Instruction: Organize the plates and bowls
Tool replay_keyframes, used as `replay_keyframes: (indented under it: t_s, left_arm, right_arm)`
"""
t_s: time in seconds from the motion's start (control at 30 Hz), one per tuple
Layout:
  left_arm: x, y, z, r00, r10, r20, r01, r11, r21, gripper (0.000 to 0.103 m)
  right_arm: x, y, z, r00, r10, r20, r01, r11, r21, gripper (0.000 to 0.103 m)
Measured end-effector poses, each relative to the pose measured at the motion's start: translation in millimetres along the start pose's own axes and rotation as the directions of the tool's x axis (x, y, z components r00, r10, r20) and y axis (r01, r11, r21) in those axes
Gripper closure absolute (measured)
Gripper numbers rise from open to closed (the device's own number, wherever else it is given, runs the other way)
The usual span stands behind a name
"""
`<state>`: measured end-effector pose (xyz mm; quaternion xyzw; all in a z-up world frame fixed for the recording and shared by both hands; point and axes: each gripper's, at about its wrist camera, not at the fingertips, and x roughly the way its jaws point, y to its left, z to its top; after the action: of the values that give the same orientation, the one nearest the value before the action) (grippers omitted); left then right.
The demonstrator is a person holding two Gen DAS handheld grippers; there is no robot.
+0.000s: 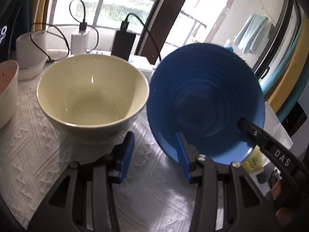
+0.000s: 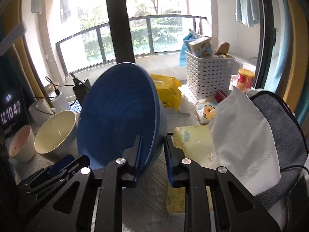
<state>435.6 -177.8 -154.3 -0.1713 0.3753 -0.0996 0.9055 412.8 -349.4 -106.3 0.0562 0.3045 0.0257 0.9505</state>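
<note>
A blue ribbed bowl (image 2: 119, 116) is held tilted on its side above the table, its rim clamped between the fingers of my right gripper (image 2: 153, 154). It also shows in the left wrist view (image 1: 204, 104), with a right finger (image 1: 251, 129) inside its rim. A cream bowl (image 1: 92, 94) stands upright on the white tablecloth (image 1: 34, 150), left of the blue bowl; it also shows in the right wrist view (image 2: 56, 131). My left gripper (image 1: 154, 154) is open and empty, low over the cloth in front of both bowls.
A white cup with a pink inside (image 2: 21, 145) stands left of the cream bowl. Chargers and cables (image 1: 123, 38) sit at the back. A white basket (image 2: 208, 75), yellow bag (image 2: 168, 92), tissue packs (image 2: 193, 141) and grey cloth (image 2: 282, 127) crowd the right.
</note>
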Motion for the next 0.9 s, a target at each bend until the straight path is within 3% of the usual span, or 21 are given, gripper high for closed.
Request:
replay_keyframes:
  t_s: [0.17,0.43,0.67,0.9]
  left_arm:
    - [-1,-1,-1,1.000,-0.008,0.013,0.008,1.000,-0.001,0.058]
    - [-24,-6,-4,0.997,-0.036,0.065,0.033,0.999,0.042,0.059]
    - [-43,-1,-15,0.998,-0.017,0.066,0.012,0.998,0.066,0.072]
    - [-67,0,-13,0.996,-0.007,0.088,-0.001,0.996,0.093,0.077]
  right_arm:
    - [-6,-10,-1,1.000,0.013,-0.010,-0.012,1.000,0.024,0.098]
    - [-20,2,-5,0.999,0.033,-0.018,-0.033,0.999,-0.016,0.098]
    - [-31,5,-8,0.999,0.035,-0.027,-0.035,0.999,-0.005,0.098]
    - [-45,9,-15,0.999,0.034,-0.042,-0.035,0.999,-0.009,0.095]
